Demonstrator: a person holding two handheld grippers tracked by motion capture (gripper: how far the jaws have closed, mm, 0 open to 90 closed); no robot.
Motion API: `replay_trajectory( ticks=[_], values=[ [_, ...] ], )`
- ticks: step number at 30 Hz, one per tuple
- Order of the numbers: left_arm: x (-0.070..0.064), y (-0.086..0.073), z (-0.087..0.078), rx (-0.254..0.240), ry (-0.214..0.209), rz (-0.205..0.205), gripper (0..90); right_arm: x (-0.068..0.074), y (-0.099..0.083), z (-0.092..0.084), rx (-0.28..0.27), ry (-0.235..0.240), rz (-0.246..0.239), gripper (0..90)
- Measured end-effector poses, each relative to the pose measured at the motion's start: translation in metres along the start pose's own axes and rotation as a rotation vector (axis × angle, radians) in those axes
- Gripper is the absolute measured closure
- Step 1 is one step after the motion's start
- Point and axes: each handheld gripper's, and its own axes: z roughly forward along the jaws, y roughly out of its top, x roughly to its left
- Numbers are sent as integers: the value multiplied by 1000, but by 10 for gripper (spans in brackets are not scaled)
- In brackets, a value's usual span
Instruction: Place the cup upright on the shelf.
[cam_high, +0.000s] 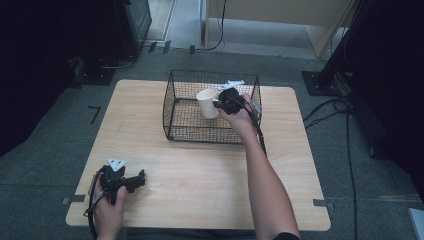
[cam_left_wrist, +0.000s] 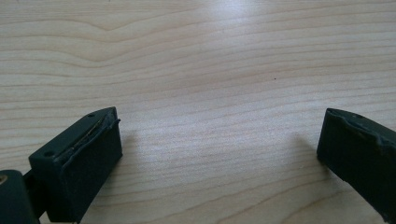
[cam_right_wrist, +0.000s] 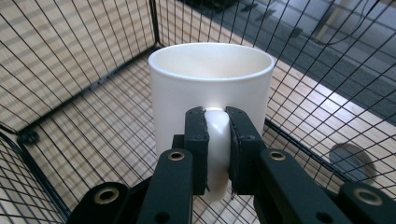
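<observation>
Inside the wire basket (cam_high: 172, 107), the right gripper (cam_right_wrist: 216, 140) clamps the white mug (cam_right_wrist: 210, 88) by its handle; release seemingly remains. The left gripper (cam_left_wrist: 219, 154), wide open and empty, rests well clear of the basket.

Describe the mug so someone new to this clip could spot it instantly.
On the light wooden table stands a black wire basket. Inside it is the white mug, upright and apparently empty, its handle pinched by the right gripper. Nothing else pale sits in the basket.

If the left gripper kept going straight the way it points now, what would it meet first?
Probably just the bare wooden table: the left gripper, fingers open, looks down along the tabletop with nothing between or ahead. How soon it would touch is unclear.
</observation>
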Motion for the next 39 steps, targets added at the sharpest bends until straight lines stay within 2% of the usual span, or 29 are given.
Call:
replay_trajectory(
  ticks=[6,9,14,17,20,24,35,39],
  values=[
    [0,0,0,0,0,0,0,-3,0,2,40,15,-6,806],
    [0,0,0,0,0,0,0,-7,-4,0,52,35,15,803],
    [0,0,0,0,0,0,0,-7,-7,-4,63,37,36,796],
    [0,0,0,0,0,0,0,-5,-9,-6,92,51,16,791],
    [0,0,0,0,0,0,0,-2,-10,-7,128,30,-11,796],
    [0,0,0,0,0,0,0,-3,-12,-10,160,-10,11,771],
    [0,0,0,0,0,0,0,-6,-17,-20,118,-3,39,719],
    [0,0,0,0,0,0,0,-5,-18,-26,86,0,44,704]
  ],
)
